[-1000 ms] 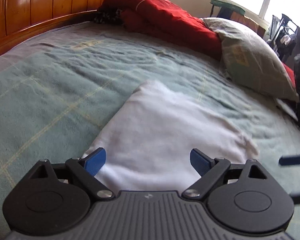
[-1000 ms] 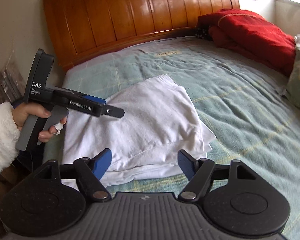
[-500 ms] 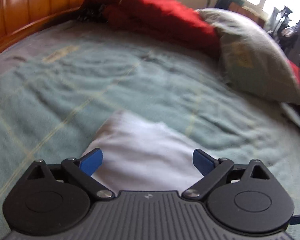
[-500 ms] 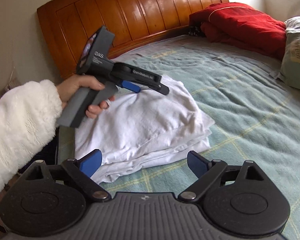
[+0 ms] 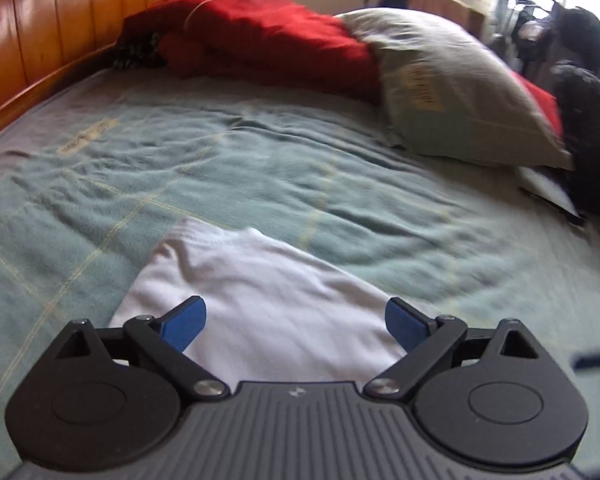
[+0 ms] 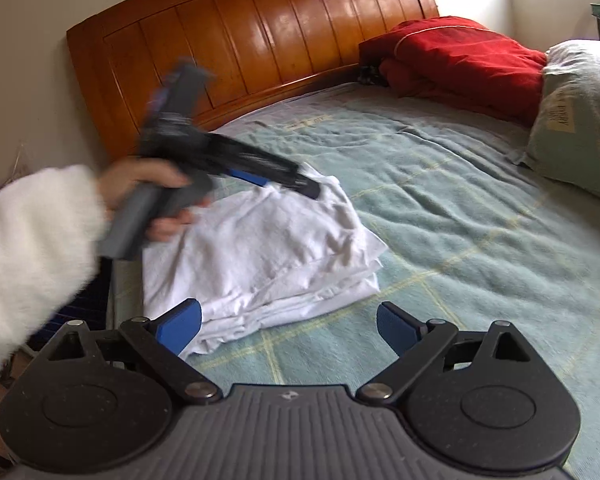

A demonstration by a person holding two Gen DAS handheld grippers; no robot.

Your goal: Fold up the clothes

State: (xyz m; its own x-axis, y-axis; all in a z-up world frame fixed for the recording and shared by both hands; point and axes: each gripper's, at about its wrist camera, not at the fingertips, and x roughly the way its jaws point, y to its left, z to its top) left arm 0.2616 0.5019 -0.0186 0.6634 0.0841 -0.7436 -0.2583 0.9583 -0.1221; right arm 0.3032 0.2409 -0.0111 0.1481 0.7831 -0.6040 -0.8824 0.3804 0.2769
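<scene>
Right wrist view: right gripper (image 6: pixel 288 322) level above the near edge of the folded white garment (image 6: pixel 260 256), jaws wide, empty; garment lies in layered folds on the green checked blanket (image 6: pixel 460 216), near the wooden headboard (image 6: pixel 260 36); left hand (image 6: pixel 148 196), in a fluffy white sleeve (image 6: pixel 32 256), grips the handle of the left gripper (image 6: pixel 306 188), motion-blurred, tilted down over the garment's far corner. Left wrist view: jaws wide, nothing between them, garment below; red bedding (image 5: pixel 260 36) and pillow (image 5: pixel 452 88) beyond.
</scene>
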